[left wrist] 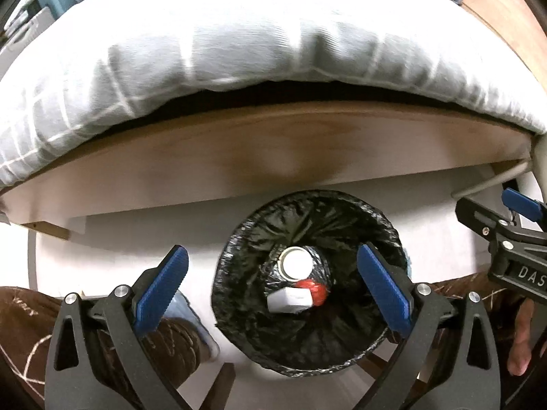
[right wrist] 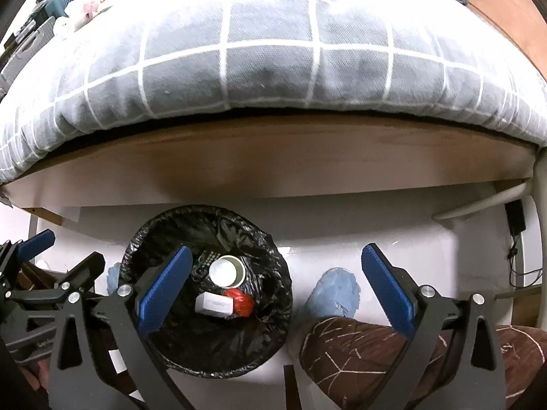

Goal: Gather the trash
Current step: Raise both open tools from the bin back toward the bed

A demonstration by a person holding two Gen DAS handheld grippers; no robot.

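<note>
A round bin lined with a black bag [left wrist: 246, 239] [right wrist: 164, 229] stands on the white floor beside the bed. Inside lie a white paper cup [left wrist: 294, 262] [right wrist: 225, 271], a small white box [left wrist: 290, 301] [right wrist: 215, 304] and a red crumpled wrapper [left wrist: 312, 290] [right wrist: 243, 302]. My left gripper [left wrist: 271, 287] hangs above the bin, jaws wide open with nothing between the blue pads. My right gripper [right wrist: 277, 287] is open and empty too, its left pad over the bin, its right pad over a blue slipper. In the left wrist view the right gripper [left wrist: 509, 218] shows at the right edge.
A bed with a grey checked quilt [right wrist: 273, 61] and a wooden side board [left wrist: 273, 150] fills the upper half. The person's brown patterned trouser legs [right wrist: 376, 352] and blue slippers [right wrist: 336, 292] flank the bin. A cable and plug [right wrist: 516, 218] hang at the right.
</note>
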